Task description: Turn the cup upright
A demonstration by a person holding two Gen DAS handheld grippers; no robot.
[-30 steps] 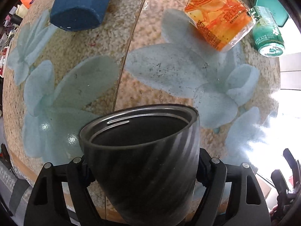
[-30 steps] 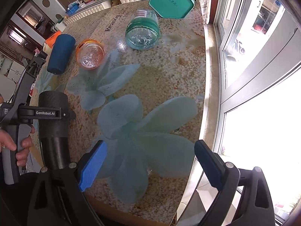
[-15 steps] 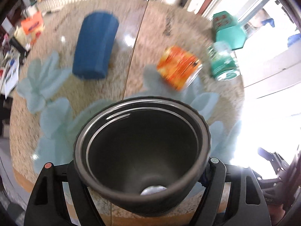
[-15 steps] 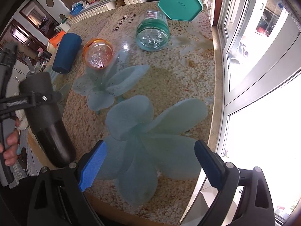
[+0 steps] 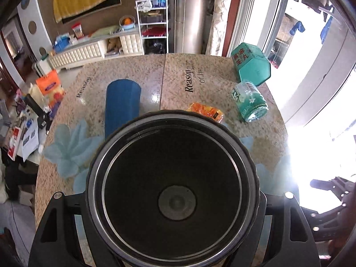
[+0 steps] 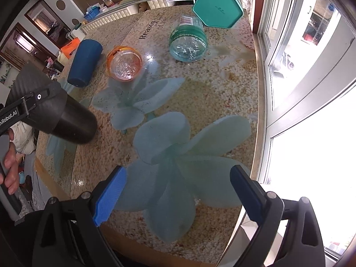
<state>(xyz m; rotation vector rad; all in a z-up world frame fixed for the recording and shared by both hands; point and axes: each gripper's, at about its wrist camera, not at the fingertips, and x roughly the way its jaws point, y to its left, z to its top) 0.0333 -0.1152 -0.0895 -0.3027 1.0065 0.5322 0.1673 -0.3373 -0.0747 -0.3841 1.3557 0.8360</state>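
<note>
One second ago the black cup [image 5: 172, 189] stood nearly vertical in the left gripper [image 5: 173, 200]; now it is tipped well over, mouth facing the left camera, base pointing down toward the worktop [image 6: 200, 93] and held just above its near-left edge. The flip looks incomplete: the rim must yet swing upward. The left jaws clamp the cup's ribbed body; the right gripper [image 6: 178, 191] hangs wide open and empty. A blue cylinder [image 6: 84, 63], orange jar [image 6: 124, 65], green bottle [image 6: 188, 42] and teal box [image 6: 217, 5] lie beyond, windows alongside.
</note>
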